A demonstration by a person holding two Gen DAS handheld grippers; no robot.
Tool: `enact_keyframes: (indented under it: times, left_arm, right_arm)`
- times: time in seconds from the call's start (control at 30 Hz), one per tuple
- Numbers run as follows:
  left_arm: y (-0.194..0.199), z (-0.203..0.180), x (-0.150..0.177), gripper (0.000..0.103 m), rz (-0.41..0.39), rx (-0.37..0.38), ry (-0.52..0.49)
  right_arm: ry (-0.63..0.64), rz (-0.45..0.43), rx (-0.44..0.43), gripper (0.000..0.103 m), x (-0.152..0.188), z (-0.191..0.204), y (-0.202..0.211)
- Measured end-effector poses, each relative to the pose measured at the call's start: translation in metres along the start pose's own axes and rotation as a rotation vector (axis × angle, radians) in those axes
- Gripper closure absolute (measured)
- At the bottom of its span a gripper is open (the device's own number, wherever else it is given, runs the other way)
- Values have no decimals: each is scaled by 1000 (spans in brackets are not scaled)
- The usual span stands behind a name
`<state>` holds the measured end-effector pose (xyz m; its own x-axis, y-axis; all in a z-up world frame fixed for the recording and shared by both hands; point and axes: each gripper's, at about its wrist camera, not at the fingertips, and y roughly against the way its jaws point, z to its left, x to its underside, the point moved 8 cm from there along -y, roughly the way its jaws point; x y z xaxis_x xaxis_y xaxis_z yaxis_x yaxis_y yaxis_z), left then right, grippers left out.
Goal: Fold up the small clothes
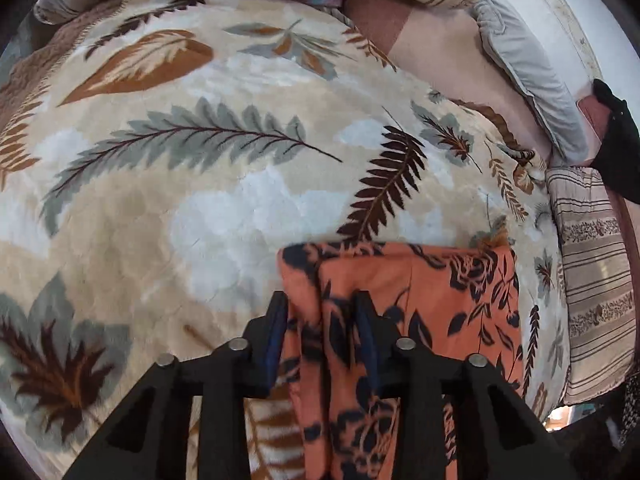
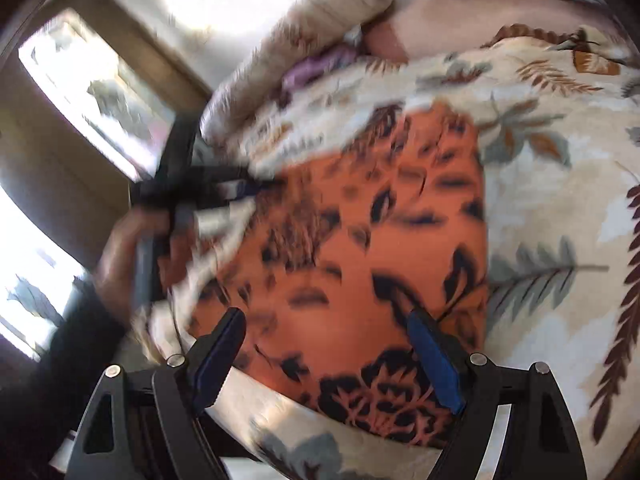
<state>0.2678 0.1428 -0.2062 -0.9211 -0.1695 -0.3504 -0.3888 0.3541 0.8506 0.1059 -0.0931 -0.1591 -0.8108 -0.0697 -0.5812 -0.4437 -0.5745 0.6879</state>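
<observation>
1. Left wrist view: the left claw sits at the bottom centre of the frame with a bunched fold of the orange floral garment between its blue pads. The cloth fills the gap and looks pinched, so I'd call that a grip on the garment's edge. The rest of the garment spreads out toward the lower right, flat on the leaf-print blanket covering the bed. A striped pillow sits at the right edge, and a grey cushion at the upper right.

2. Right wrist view: pretty blurry, heads up. The right claw is wide open at the bottom, both fingers hovering over the garment with nothing clamped. The garment lies mid-frame on the blanket. At the left, a hand holds the left claw at the garment's left edge. No containers anywhere in either view.
</observation>
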Motion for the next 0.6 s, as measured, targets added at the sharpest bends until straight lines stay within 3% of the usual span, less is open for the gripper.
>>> enact_keyframes:
  times: [0.1,0.13,0.17,0.2,0.3,0.37,0.4,0.47,0.53,0.6]
  left_arm:
    - [-6,-8,-8,64,-2,-15,-48]
    - [-6,-10,-12,71,-13,-12,-56]
    - [-5,-11,-16,85,-27,-14,-66]
    - [-2,-14,-19,88,-46,1,-84]
    - [19,-35,-21,88,-152,85,-210]
    - [9,-29,-17,88,-135,47,-257]
    - [-5,-17,-15,87,-98,-11,-256]
    - [-20,-2,-12,82,-61,4,-213]
    - [-9,4,-16,71,-97,-2,-167]
    - [6,-1,-17,68,-129,-28,-177]
  right_arm:
    - [26,-28,6,18,5,2,0]
    - [15,-30,-1,18,4,0,0]
    - [10,-28,-6,18,3,-1,-1]
    - [13,-26,-8,18,3,-3,-1]
    - [35,-31,-4,17,8,-3,2]
    - [46,-36,-2,17,11,1,-2]
    - [47,-36,-3,17,11,1,-3]
    - [50,-34,-3,17,11,2,-3]
    - [58,-27,1,17,12,3,-3]
    - [56,-30,-2,17,13,3,-2]
